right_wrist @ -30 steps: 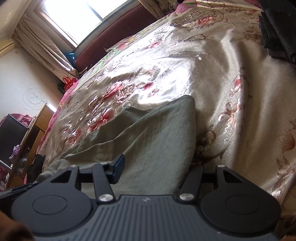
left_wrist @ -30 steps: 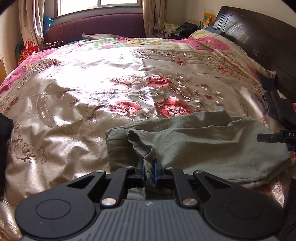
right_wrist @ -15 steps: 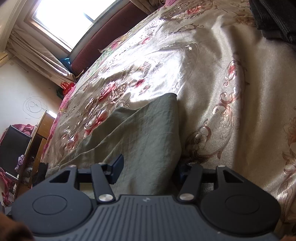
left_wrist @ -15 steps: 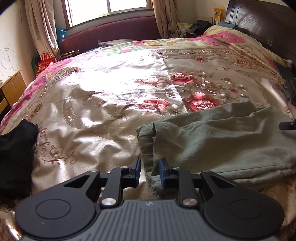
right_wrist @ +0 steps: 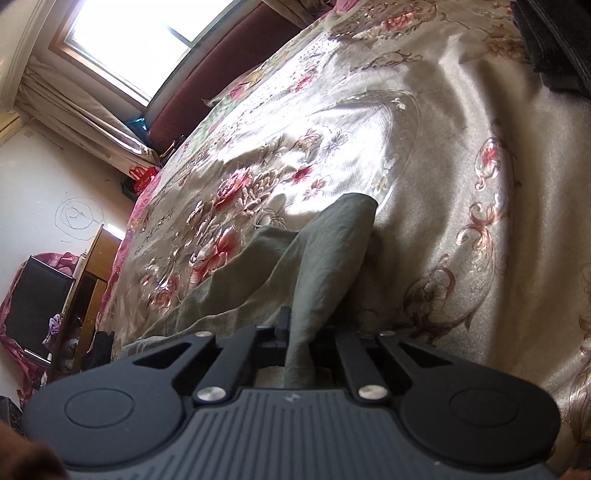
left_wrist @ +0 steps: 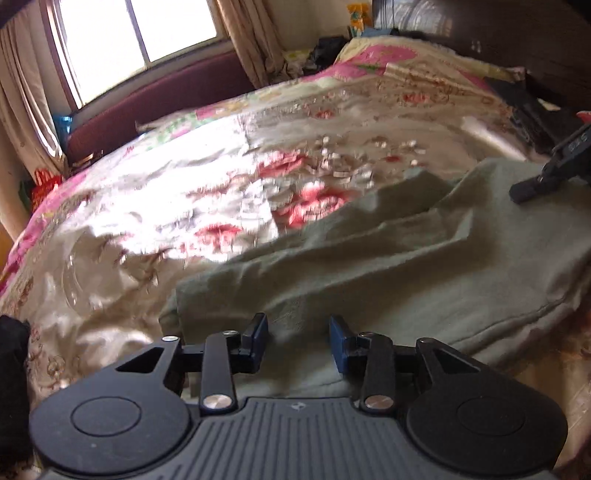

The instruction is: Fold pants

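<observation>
Lying on the bed [left_wrist: 155, 206], near its front edge: olive-green pants [left_wrist: 388, 266], partly folded, resting on a satin floral bedspread [right_wrist: 424, 155]. Right gripper [right_wrist: 299, 332] pinching a raised fold of the pants between closed fingers. Left gripper [left_wrist: 299, 332] hovering over the cloth, fingers apart, gripping nothing. Probably best carrying the pinched edge across evenly, keeping it taut, landing it square on the layer beneath; slippery satin possibly letting the cloth slide. Beyond the bed's far edge: a bright window [left_wrist: 136, 40], curtains [left_wrist: 243, 48], a dark wooden headboard [left_wrist: 491, 33].
</observation>
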### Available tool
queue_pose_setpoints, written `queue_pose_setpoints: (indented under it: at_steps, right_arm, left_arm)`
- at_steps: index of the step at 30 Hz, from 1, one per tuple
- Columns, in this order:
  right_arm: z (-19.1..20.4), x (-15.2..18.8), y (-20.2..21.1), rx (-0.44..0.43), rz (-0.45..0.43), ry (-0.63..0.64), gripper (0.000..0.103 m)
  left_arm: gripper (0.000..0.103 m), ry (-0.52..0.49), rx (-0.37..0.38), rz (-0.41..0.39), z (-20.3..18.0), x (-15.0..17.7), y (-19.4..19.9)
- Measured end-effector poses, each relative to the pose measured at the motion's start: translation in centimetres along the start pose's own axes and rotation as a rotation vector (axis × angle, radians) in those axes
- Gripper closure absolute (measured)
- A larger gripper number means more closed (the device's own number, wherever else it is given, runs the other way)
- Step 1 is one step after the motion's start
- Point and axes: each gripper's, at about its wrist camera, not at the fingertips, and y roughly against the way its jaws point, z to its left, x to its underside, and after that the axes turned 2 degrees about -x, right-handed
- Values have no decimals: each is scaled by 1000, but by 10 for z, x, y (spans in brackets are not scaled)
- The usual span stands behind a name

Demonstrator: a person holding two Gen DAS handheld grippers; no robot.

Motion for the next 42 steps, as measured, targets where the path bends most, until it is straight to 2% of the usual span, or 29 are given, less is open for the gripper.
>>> queue_pose_setpoints:
  at_steps: [1,3,5,7,9,11,13,15,17,19,22,26,31,34,38,42]
  right_arm:
    - [-4,-2,-1,9,-11,-23,98]
    - [-16,-4,-3,29,-3,-67,93]
    - [-26,-4,-6,22,31,-90,89]
    - [-29,0,-11,42,43,-86,78]
    - [-29,5,-15,27,35,-67,67]
    - [-28,8,-17,18,30,-62,64]
    - [-26,7,-16,31,33,-51,68]
    - [-23,6,-13,62,48,-43,98]
    - [-23,5,-10,61,51,-70,99]
    - [-16,3,-1,49,25,-86,99]
    - [8,-2,12,34,-9,-50,99]
    - [74,-8,14,19,-21,93,99]
    - [153,5,-24,-24,65,271,99]
    - [193,28,-62,-26,137,385,98]
    - [227,64,-103,-22,229,484,97]
    - [242,91,-127,-1,280,502,97]
  left_arm:
    - [51,44,27,34,6,10,-8]
    - [50,114,74,-1,18,20,-4]
    - [50,131,78,-5,21,19,1]
    - [50,128,67,-17,21,18,5]
    - [50,139,64,-51,22,15,9]
    - [50,169,68,-98,25,11,13]
    - [50,207,81,-132,28,7,15]
    - [48,216,78,-130,28,2,8]
    - [48,194,43,-102,24,4,-5]
    - [47,189,37,-36,23,10,-21]
    - [46,171,33,-56,23,17,-20]
    - [45,151,16,-58,21,18,-14]
    - [45,193,48,-63,34,21,1]
    - [44,217,46,-82,41,25,13]
    - [40,282,35,-90,59,37,29]
    - [38,369,50,-71,77,57,35]
